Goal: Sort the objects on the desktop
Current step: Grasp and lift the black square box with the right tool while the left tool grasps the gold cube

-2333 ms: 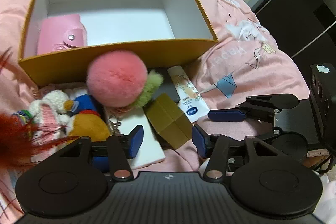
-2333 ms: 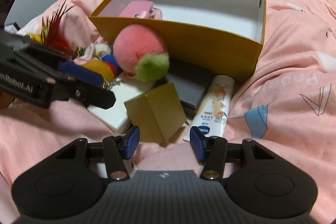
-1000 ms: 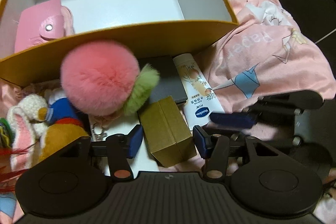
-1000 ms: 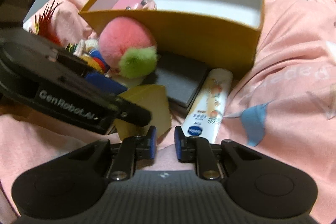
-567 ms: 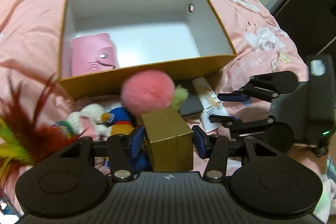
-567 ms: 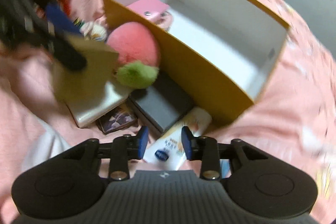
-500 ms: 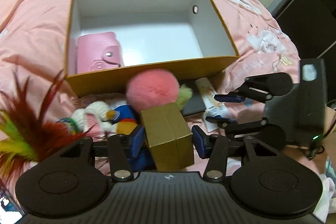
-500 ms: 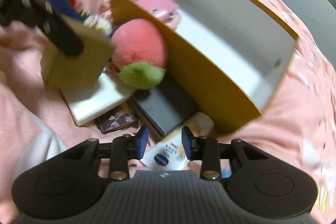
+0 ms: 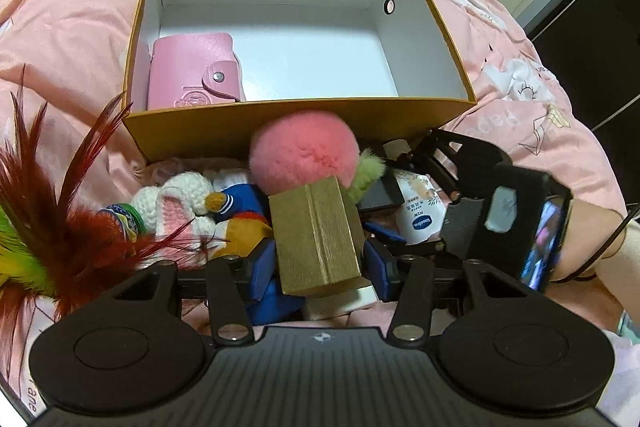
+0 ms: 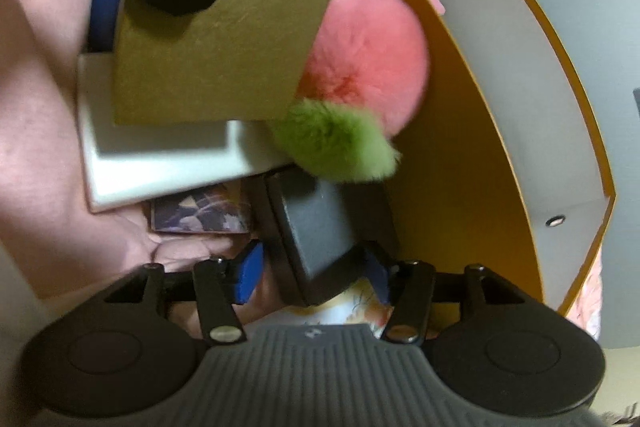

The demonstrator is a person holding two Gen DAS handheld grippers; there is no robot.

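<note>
The left gripper [image 9: 318,265] was clamped on a small gold cardboard box [image 9: 316,231], its blue pads pressed to both sides, the box lifted above the clutter just in front of the big open box.

The right gripper [image 10: 312,275] stood low beside it with its jaws opening. Between them lay a corner of a flat dark grey case [image 10: 316,227]; the right pad looked close to the case's edge, but the blurred picture did not show it pressing, and the left pad stood clear. Under that gripper lay a white lotion tube with a blue label [image 9: 418,211].

Around these sat a fluffy pink pom-pom with a green tuft [image 9: 304,155], resting against the outer front wall of the large box, a flat white slab [image 10: 160,163], a small purple printed card [image 10: 200,215], a crocheted white and pink toy [image 9: 176,207], a blue and yellow plush toy [image 9: 240,215] and a spray of red and green feathers [image 9: 52,227].

The large open cardboard box, yellow outside and white inside [image 9: 296,123], rested on the pink printed bedcover [image 9: 72,7]. It held only a pink leather snap wallet [image 9: 192,71], leaning in its left corner; the remaining floor was bare white.
</note>
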